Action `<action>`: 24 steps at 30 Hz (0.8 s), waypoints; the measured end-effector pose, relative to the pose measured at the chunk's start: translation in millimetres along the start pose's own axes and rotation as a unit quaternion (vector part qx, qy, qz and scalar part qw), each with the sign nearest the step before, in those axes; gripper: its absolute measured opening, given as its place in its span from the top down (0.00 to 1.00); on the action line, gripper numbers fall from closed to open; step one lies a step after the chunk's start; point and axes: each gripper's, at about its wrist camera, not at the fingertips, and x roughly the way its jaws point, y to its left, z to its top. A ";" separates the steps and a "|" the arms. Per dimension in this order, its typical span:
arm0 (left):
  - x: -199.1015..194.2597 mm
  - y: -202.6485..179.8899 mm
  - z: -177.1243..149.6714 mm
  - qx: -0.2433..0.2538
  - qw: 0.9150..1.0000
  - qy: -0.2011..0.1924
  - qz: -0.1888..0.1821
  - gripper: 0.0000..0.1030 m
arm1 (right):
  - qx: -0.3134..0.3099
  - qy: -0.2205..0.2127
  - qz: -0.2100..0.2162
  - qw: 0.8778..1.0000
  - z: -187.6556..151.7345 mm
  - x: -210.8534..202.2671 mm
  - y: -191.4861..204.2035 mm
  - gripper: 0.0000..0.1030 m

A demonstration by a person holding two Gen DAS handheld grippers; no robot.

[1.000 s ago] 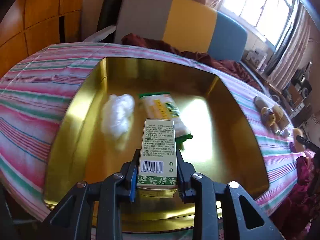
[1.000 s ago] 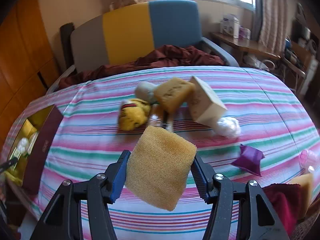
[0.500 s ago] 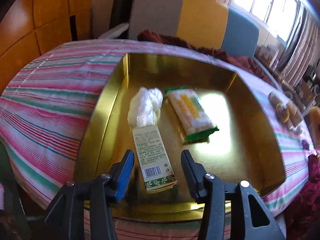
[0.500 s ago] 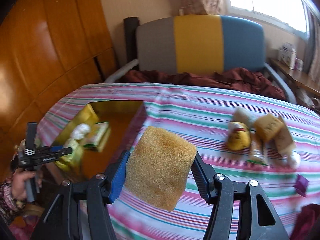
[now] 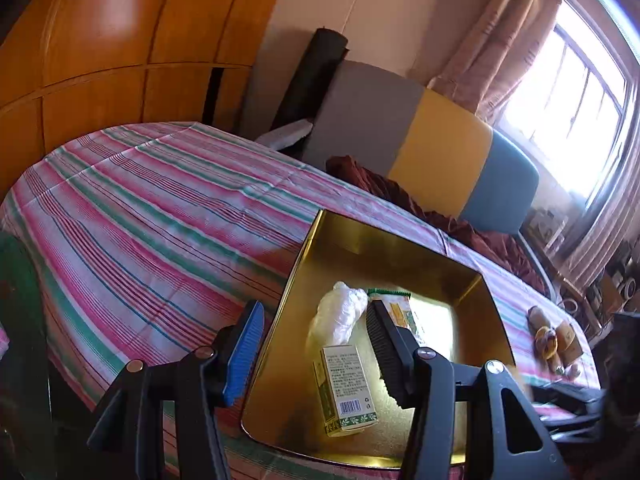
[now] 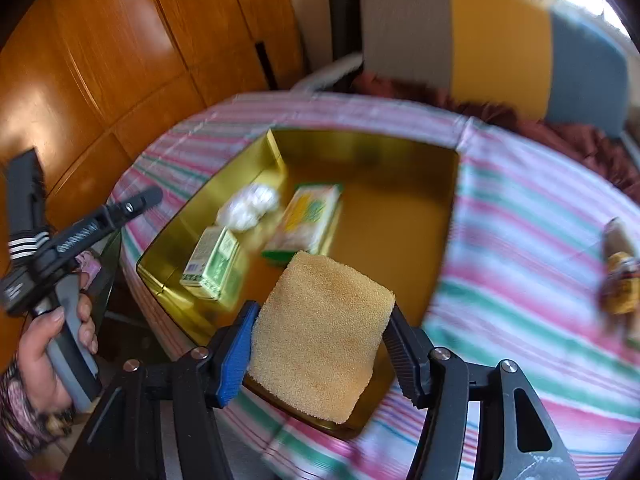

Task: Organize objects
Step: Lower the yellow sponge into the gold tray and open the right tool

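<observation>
A gold tin tray (image 5: 472,280) (image 6: 400,148) sits on the striped tablecloth. In it lie a green-and-white carton (image 5: 347,388) (image 6: 210,258), a white plastic wad (image 5: 338,316) (image 6: 250,204) and a yellow-green packet (image 5: 400,308) (image 6: 308,218). My left gripper (image 5: 312,348) is open and empty, pulled back over the tray's near left corner. My right gripper (image 6: 318,336) is shut on a yellow sponge (image 6: 320,336), held above the tray's near edge. The left gripper also shows in the right wrist view (image 6: 92,224), held in a hand.
A pile of loose items (image 5: 554,340) lies on the cloth right of the tray; one yellow item (image 6: 620,280) shows in the right wrist view. A grey-yellow-blue chair (image 5: 432,148) with a dark red cloth stands behind the table. Wooden panels are at left.
My left gripper let go of the carton in the tray, opened and drew back to the left. My right gripper carried the sponge from the pile leftward to over the tray.
</observation>
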 end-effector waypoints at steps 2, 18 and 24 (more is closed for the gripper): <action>-0.7 -1.3 1.0 -0.002 1.000 -0.004 -0.003 0.48 | -0.002 0.012 0.005 1.000 4.1 15.6 8.2 0.38; -8.4 -1.2 -0.6 -0.013 1.000 -0.011 -0.021 0.48 | 0.000 -0.011 0.042 0.999 11.6 29.4 38.8 0.11; -9.4 -10.9 -5.4 -0.001 0.999 -0.008 -0.035 0.48 | 0.009 -0.051 0.036 0.998 8.3 -12.2 19.9 0.00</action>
